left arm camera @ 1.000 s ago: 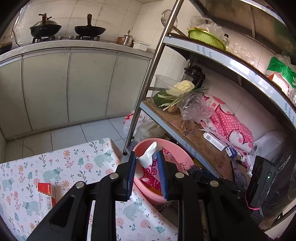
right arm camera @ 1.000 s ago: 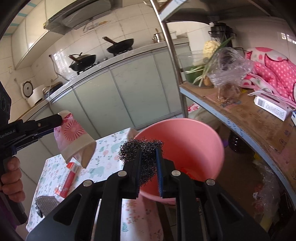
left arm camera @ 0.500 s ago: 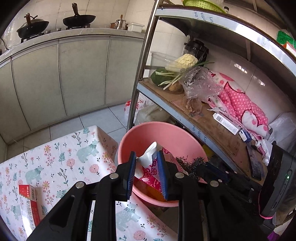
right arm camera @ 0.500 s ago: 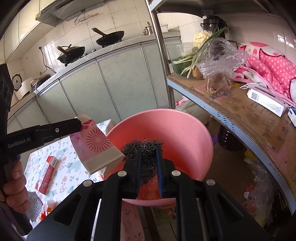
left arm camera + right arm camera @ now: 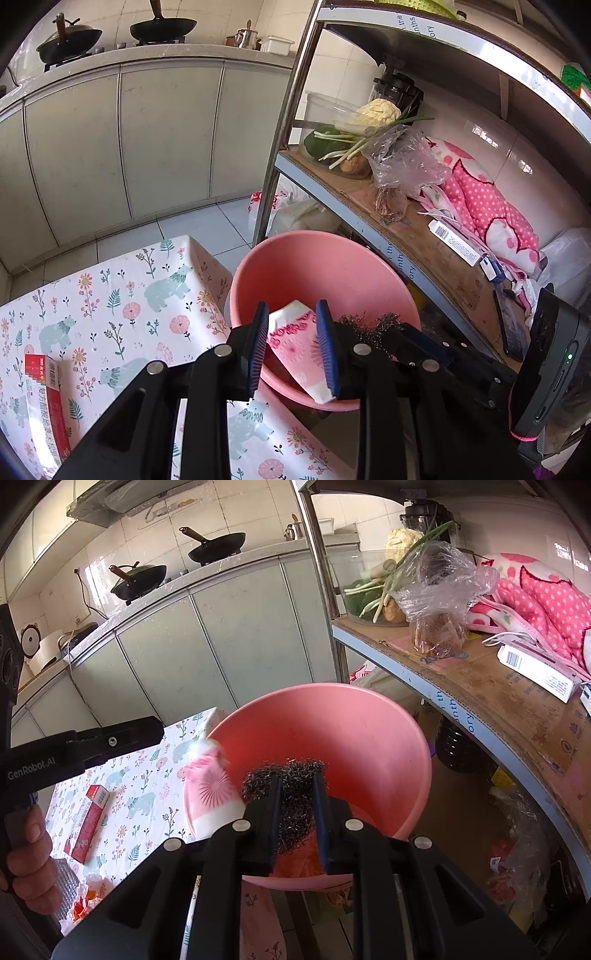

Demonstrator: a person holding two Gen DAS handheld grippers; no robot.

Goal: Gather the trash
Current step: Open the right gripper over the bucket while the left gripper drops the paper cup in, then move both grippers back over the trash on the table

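Right wrist view: my right hand-held gripper (image 5: 297,808) grips steel wool (image 5: 286,775) over the pink basin (image 5: 388,738); my left hand-held gripper (image 5: 291,345), its jaws apart, lets the pink packet (image 5: 295,339) go. Red box (image 5: 88,821) remains on the bench (image 5: 147,805).

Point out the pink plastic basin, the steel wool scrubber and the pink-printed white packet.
Pink plastic basin (image 5: 369,738): right wrist view, bare inner wall.
Grey steel wool scrubber (image 5: 295,775): right wrist view, top of the wad.
Pink-printed white packet (image 5: 295,339): left wrist view, printed face.
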